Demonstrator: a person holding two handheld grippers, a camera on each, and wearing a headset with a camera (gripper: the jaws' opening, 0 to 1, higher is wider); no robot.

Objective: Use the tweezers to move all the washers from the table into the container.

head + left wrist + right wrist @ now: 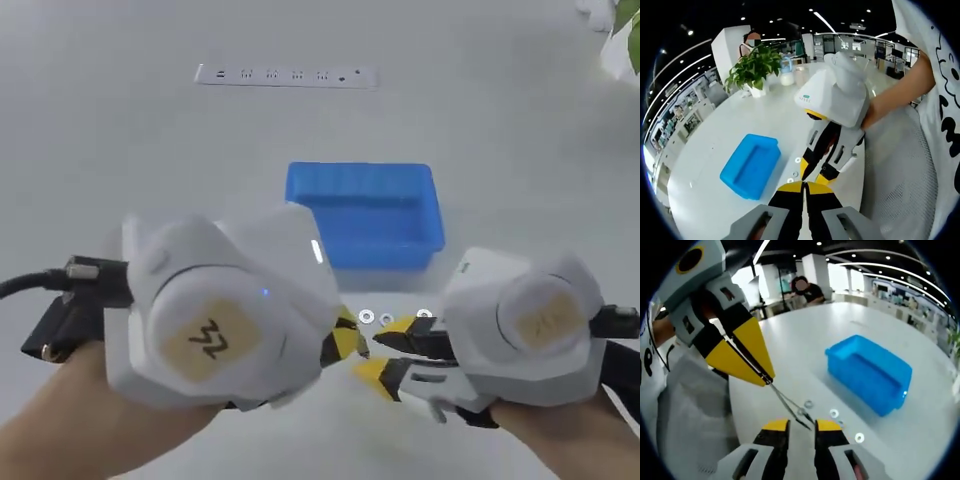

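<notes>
Left gripper (771, 381) fingers clamp the tweezers (790, 404); right gripper (802, 425) fingers stand apart.

Blue container (385, 250); silver washers (366, 317), tweezers (790, 405); white table (120, 150).

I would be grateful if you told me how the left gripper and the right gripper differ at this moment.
The left gripper is shut on the tweezers; the right gripper is open and grips nothing. The left gripper's jaws meet in a point; the right gripper's stand apart, the tweezer tips in their gap. Both have yellow-tipped jaws and white bodies.
</notes>
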